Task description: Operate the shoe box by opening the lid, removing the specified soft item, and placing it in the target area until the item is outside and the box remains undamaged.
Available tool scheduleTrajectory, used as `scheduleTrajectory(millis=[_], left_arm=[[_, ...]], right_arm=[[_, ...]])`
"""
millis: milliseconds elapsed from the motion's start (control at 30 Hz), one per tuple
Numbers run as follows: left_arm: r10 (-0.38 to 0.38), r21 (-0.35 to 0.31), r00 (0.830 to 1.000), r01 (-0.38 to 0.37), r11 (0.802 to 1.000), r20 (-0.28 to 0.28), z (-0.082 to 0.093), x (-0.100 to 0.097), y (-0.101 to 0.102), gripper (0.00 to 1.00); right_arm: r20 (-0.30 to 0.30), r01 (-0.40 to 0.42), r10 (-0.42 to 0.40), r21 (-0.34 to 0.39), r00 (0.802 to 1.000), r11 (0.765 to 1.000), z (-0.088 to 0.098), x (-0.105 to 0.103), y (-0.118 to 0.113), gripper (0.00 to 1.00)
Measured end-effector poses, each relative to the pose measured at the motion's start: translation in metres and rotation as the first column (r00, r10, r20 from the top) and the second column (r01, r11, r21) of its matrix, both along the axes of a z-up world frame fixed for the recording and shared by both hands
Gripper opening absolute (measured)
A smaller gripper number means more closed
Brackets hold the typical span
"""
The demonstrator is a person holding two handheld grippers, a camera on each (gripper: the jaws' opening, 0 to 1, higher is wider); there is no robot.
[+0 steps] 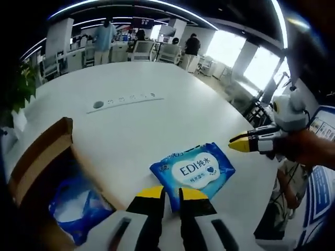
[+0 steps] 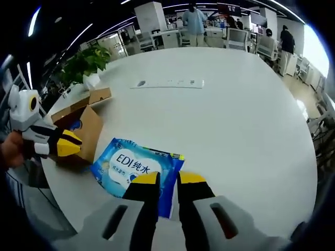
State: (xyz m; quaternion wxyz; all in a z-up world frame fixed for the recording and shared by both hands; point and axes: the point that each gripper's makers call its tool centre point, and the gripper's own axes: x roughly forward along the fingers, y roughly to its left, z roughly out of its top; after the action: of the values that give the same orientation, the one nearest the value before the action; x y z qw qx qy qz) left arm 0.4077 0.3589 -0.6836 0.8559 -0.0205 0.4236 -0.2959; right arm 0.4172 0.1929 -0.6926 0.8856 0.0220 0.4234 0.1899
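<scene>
On the white surface (image 1: 157, 120) a blue wet-wipe pack (image 1: 192, 170) is seen lying flat, outside the brown shoe box (image 1: 39, 157) and apart from it — the box stands open at the surface's edge, its cardboard flap raised, with a blue and white plastic packet (image 1: 78, 206) visible inside. In the left gripper view the left gripper (image 1: 168, 194) is held low over the near edge of the pack, its yellow-tipped fingers (image 1: 149, 192) almost together with only a narrow gap between them, and nothing is gripped. The right gripper (image 1: 242, 145) is seen entering from the right, held in a hand (image 1: 309, 149) above the surface beside the pack; whether its fingers are parted cannot be told there. In the right gripper view the right gripper (image 2: 163, 180) is poised just above the pack (image 2: 137, 167), fingers (image 2: 192, 179) nearly closed and empty, while the left gripper (image 2: 68, 144) hangs in front of the open box (image 2: 86, 123). A white power strip (image 2: 167, 83) is set into the middle of the surface, a potted plant (image 2: 86, 61) stands beyond the box, and people (image 2: 194, 21) are seen among desks in the background
</scene>
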Motion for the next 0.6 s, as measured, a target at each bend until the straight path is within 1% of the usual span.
scheduleTrajectory(millis=[133, 267, 367, 467, 600], left_arm=[[0.013, -0.014, 1.0, -0.012, 1.0, 0.022, 0.012, 0.002, 0.005, 0.11], [0.027, -0.023, 0.999, -0.026, 0.999, 0.041, 0.021, 0.001, 0.014, 0.11], [0.051, -0.029, 0.997, -0.049, 0.998, 0.055, 0.026, 0.001, 0.028, 0.11], [0.067, -0.032, 0.996, -0.065, 0.997, 0.061, 0.029, 0.001, 0.039, 0.12], [0.103, -0.036, 0.992, -0.1, 0.994, 0.075, 0.035, 0.0, 0.061, 0.14]], right_arm=[[0.012, 0.005, -0.005, 0.006, 1.0, 1.0, 0.008, 0.001, 0.004, 0.12], [0.029, 0.002, -0.003, 0.022, 1.0, 1.0, 0.016, 0.005, 0.015, 0.12], [0.033, -0.009, 0.007, 0.034, 0.999, 0.999, 0.019, 0.008, 0.026, 0.14], [0.044, -0.034, 0.032, 0.046, 0.999, 0.998, 0.024, 0.011, 0.043, 0.15], [0.054, -0.062, 0.06, 0.055, 0.997, 0.997, 0.027, 0.016, 0.061, 0.16]])
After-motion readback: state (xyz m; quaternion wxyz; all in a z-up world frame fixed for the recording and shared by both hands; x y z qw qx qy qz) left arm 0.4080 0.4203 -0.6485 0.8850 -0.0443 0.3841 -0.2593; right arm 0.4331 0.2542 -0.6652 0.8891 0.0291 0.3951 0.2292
